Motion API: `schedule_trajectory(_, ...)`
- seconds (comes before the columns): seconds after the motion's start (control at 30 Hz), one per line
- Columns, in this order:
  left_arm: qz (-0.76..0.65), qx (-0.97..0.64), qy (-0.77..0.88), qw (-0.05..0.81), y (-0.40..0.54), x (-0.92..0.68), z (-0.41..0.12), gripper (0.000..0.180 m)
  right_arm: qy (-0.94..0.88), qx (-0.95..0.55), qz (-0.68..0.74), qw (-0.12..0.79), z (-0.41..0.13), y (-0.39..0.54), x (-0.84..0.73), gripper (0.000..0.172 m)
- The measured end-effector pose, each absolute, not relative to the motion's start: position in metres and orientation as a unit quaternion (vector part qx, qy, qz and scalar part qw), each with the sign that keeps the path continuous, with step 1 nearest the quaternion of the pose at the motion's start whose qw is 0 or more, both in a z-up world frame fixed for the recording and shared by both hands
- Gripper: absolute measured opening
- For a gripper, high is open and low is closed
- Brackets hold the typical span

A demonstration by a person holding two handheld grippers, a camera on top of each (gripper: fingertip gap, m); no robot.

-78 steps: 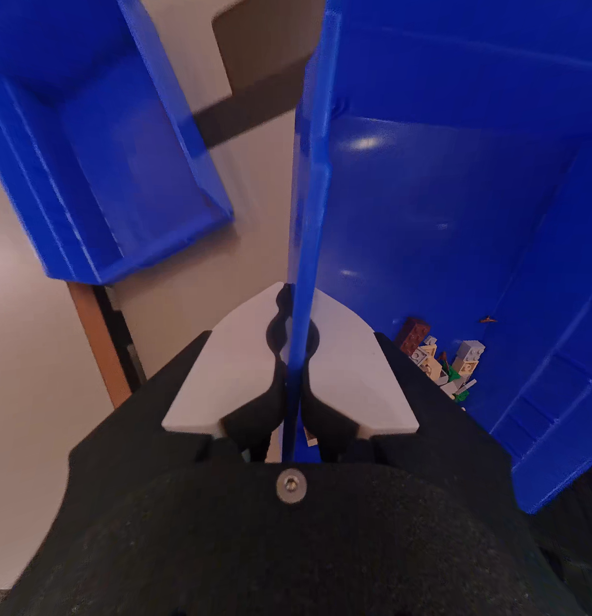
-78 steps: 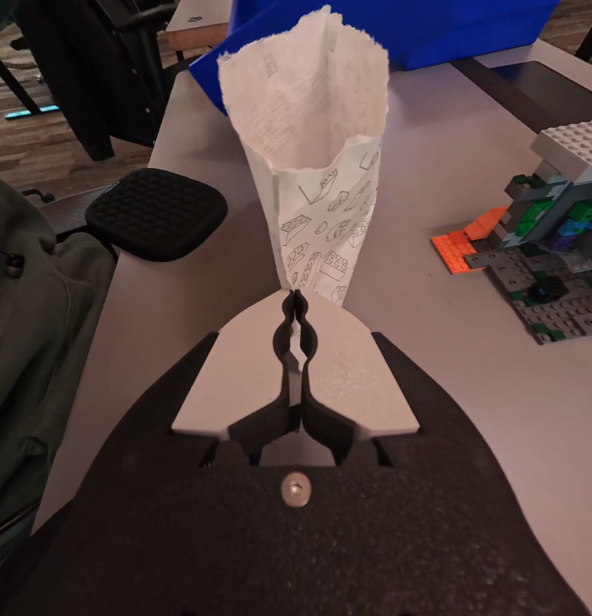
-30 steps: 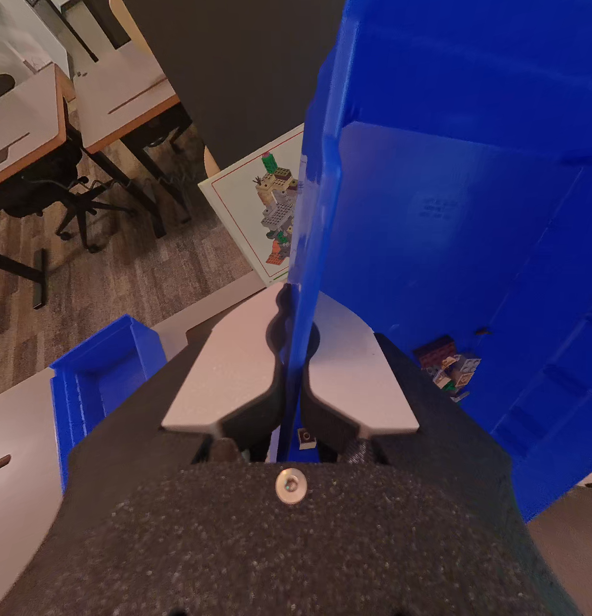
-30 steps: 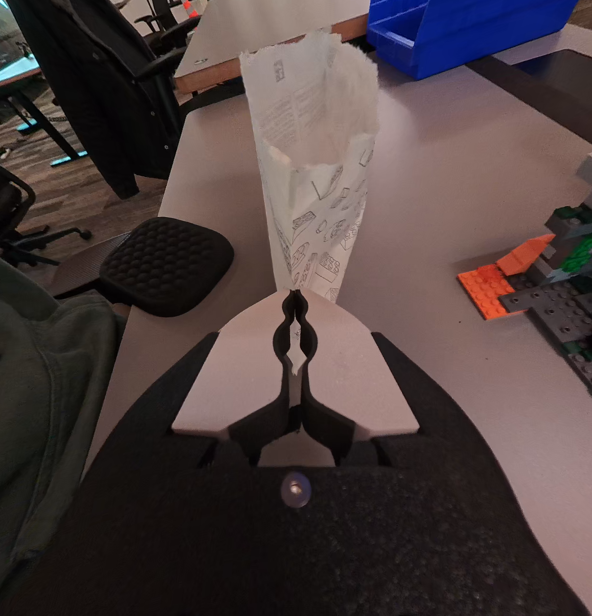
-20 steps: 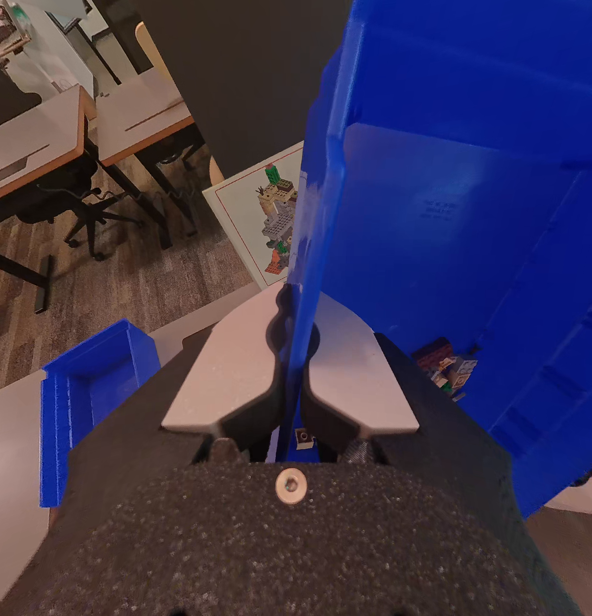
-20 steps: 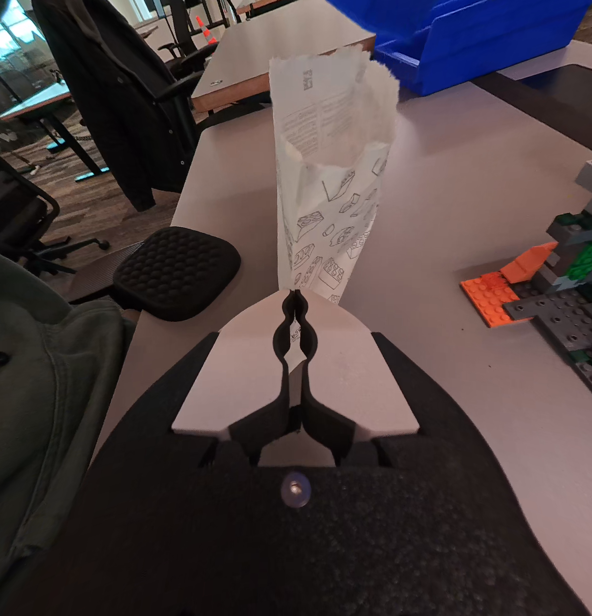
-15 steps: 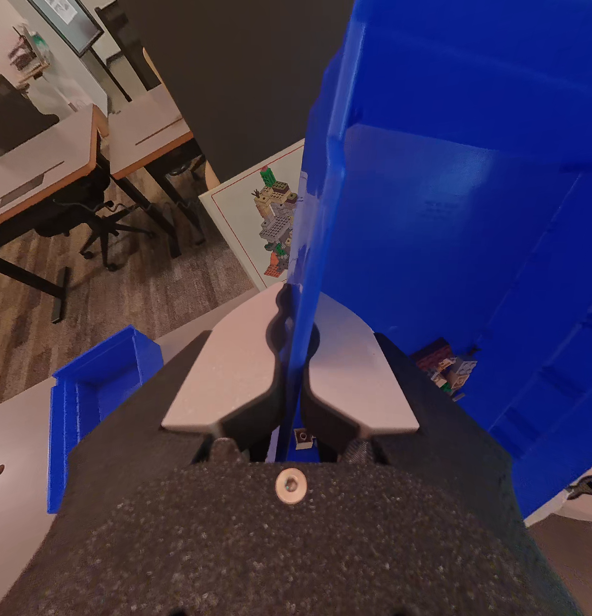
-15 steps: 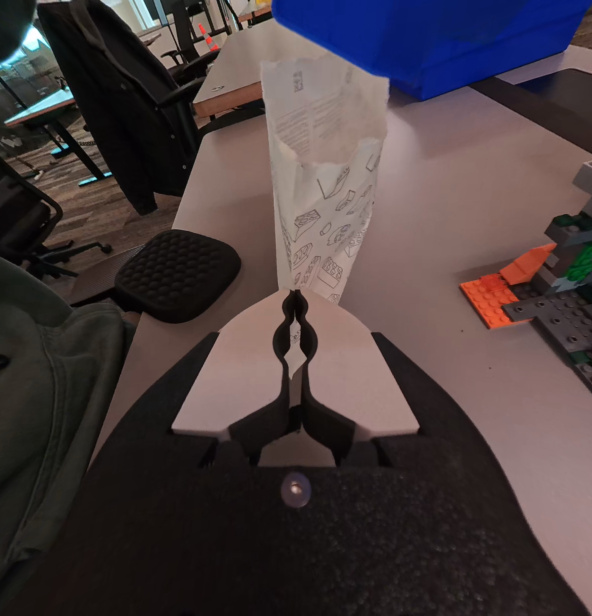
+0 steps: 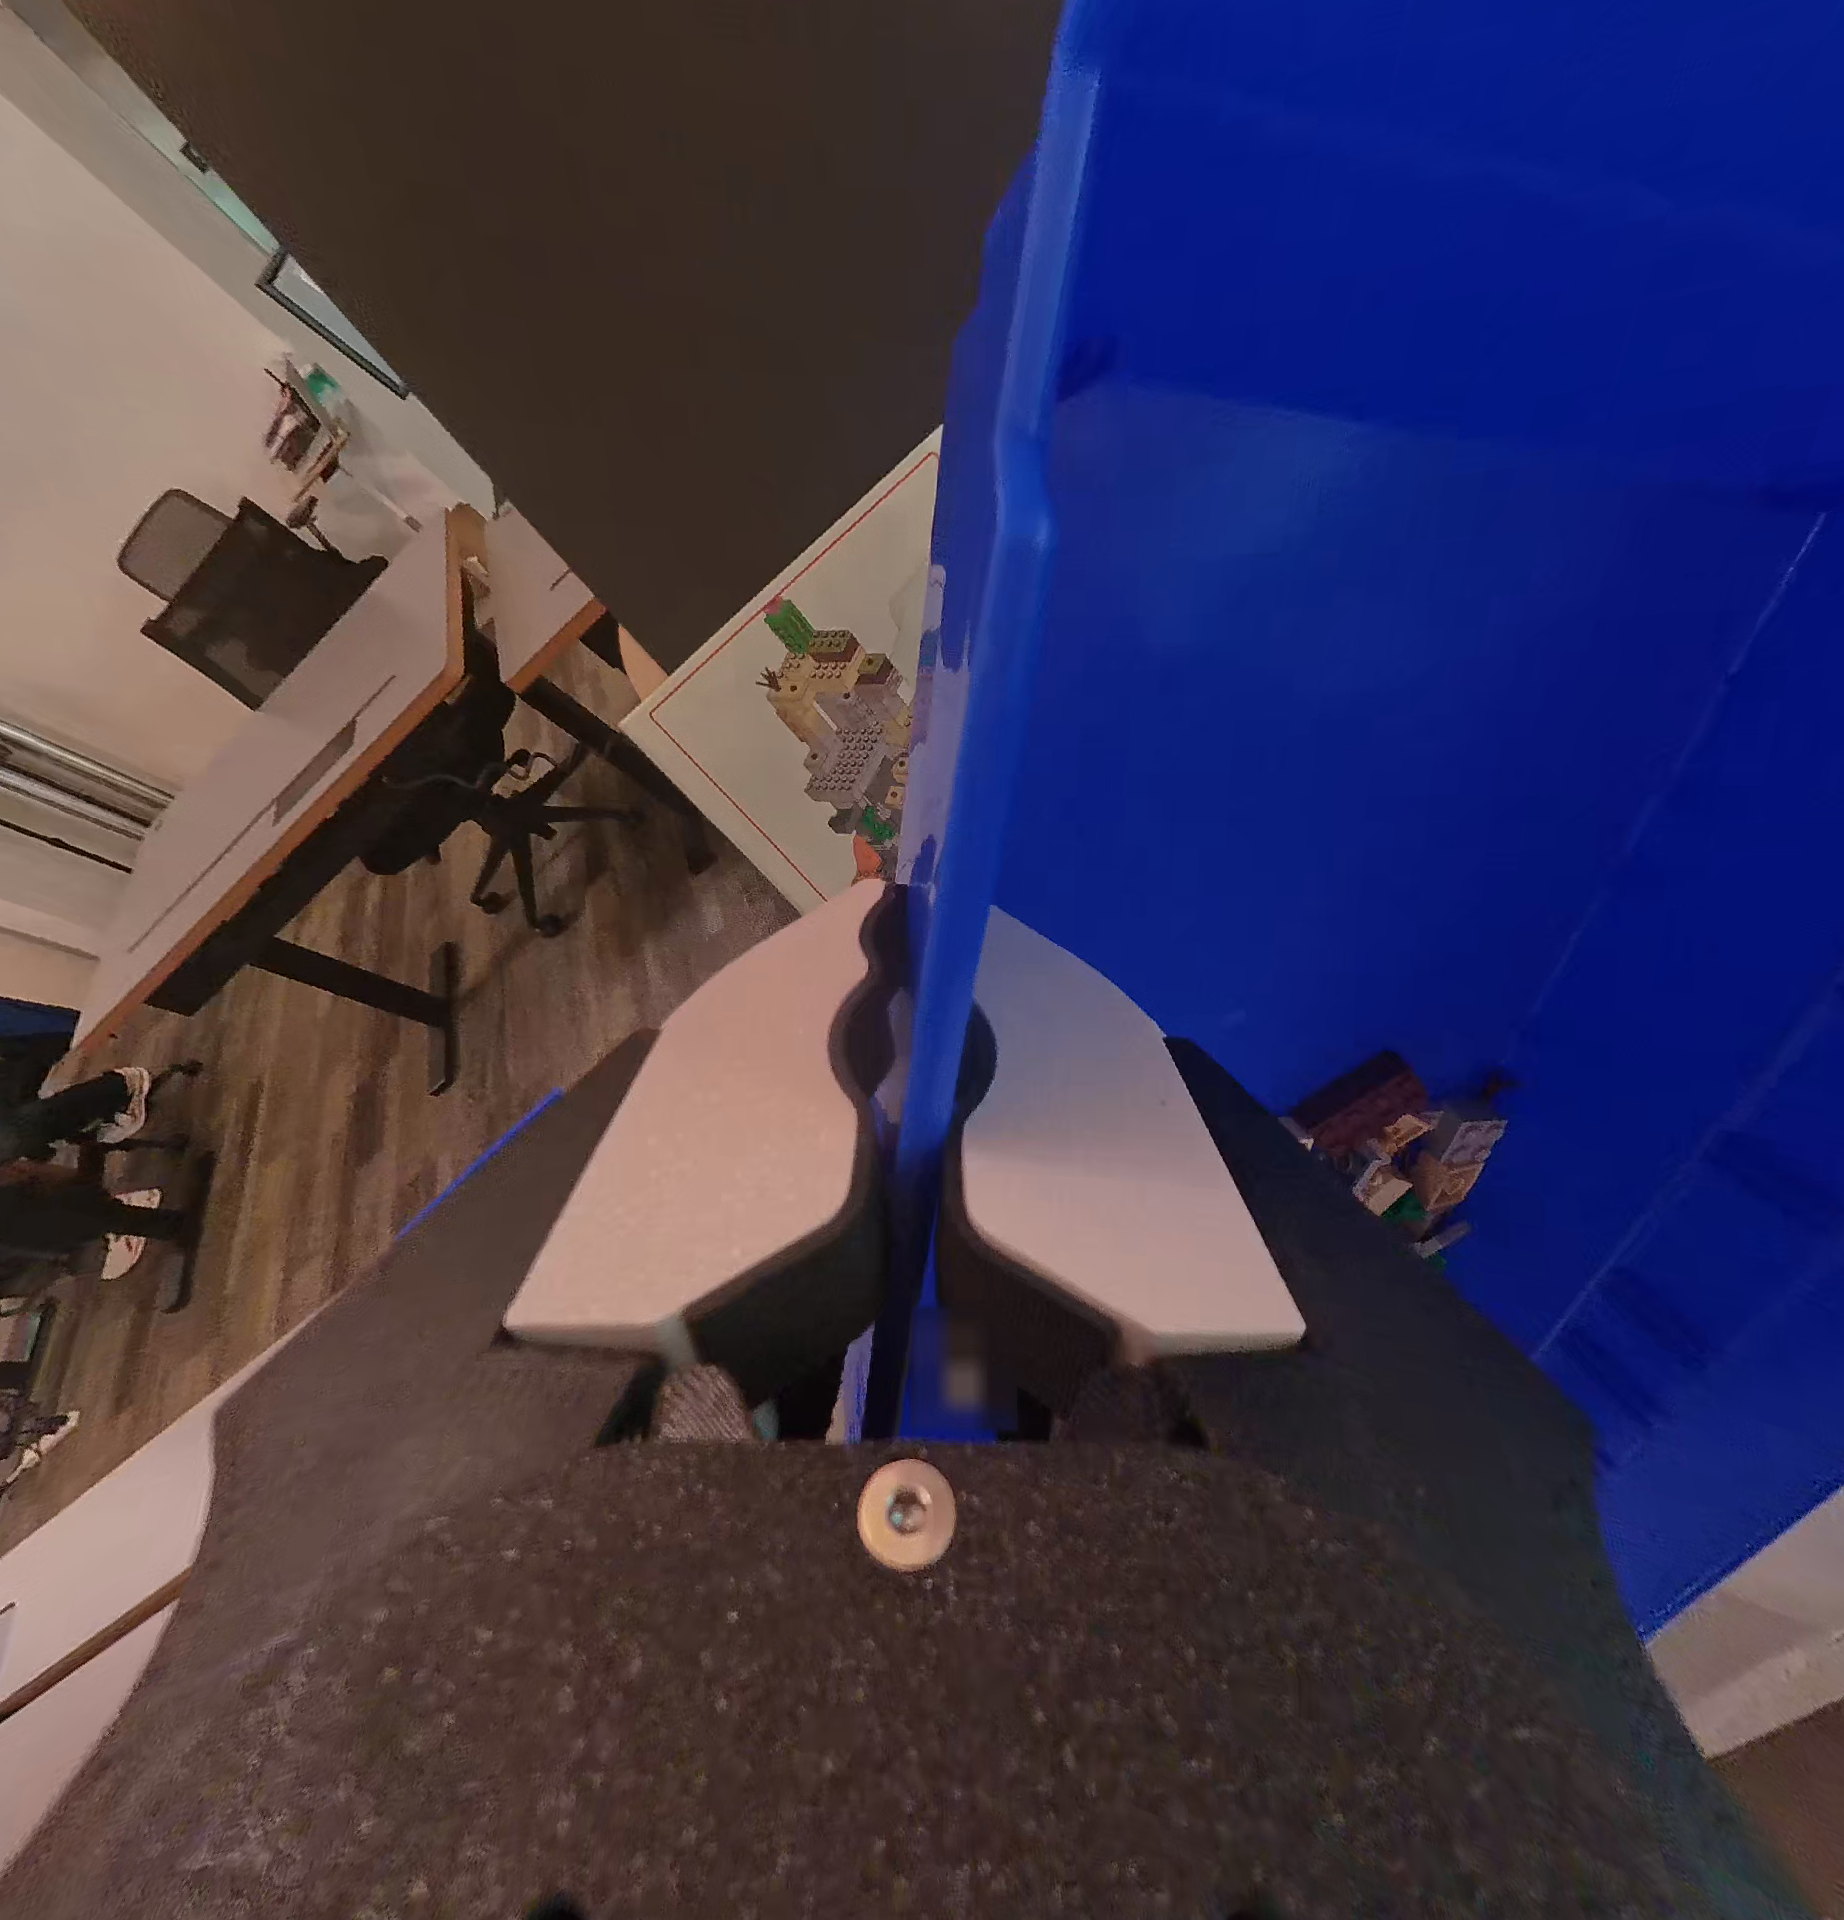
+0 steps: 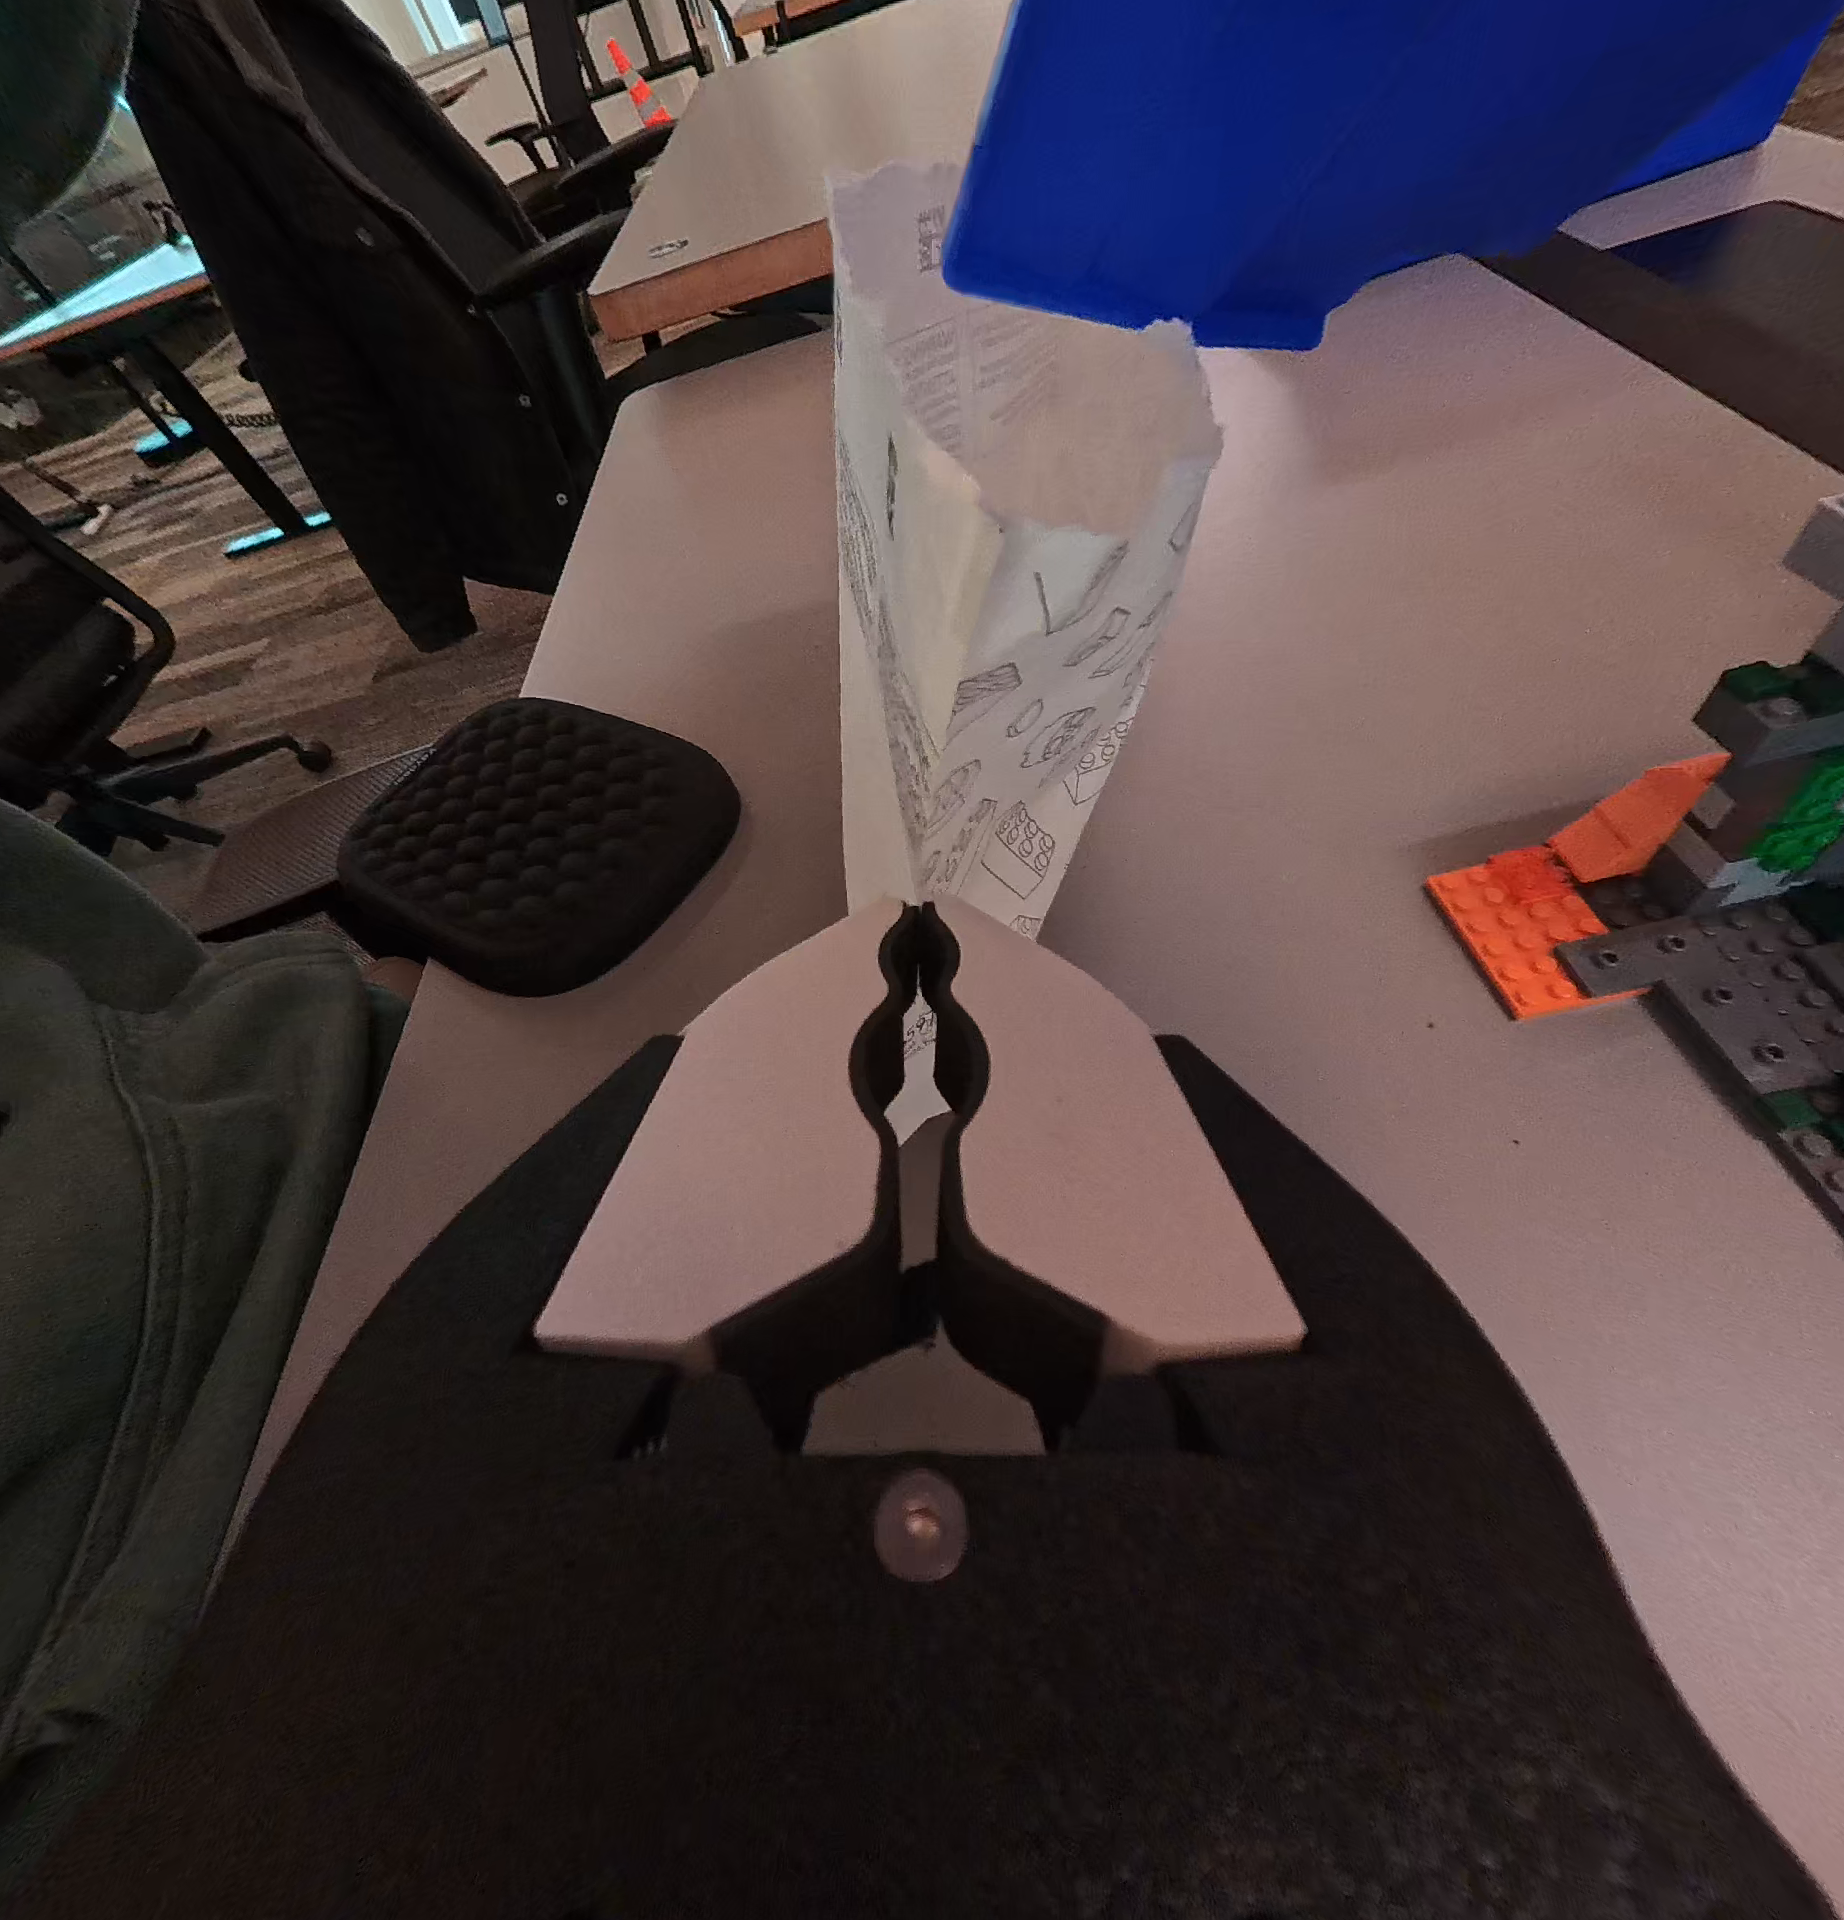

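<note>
The left gripper pinches the wall of a blue bin, tipped over a paper bag the right gripper's fingers clamp above the bench. Bricks remain in the bin's corner.

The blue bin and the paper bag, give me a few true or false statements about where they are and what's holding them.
1. The left hand-held gripper is clamped on the wall of the blue bin. True.
2. The right hand-held gripper holds an orange plate. False: it pinches the white paper bag.
3. The bin is bare inside. False: a small cluster of toy bricks lies in it.
4. The bin hangs over the bag's open mouth. True.
5. A brick model stands on the table. True.
</note>
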State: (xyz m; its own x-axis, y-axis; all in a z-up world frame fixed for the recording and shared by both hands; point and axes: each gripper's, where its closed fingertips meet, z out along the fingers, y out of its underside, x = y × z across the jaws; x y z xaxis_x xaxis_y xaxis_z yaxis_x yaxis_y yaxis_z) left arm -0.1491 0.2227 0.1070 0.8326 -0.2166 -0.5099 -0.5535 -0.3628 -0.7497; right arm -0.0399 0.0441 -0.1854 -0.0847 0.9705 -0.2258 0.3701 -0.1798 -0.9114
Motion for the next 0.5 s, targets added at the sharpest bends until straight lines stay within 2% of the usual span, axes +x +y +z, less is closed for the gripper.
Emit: schedule_trajectory(0.5,0.178,-0.797,0.24,0.525,0.21,-0.143,0.113,0.006,-0.538,-0.619,0.483,0.306,-0.185,0.051,-0.037,0.0)
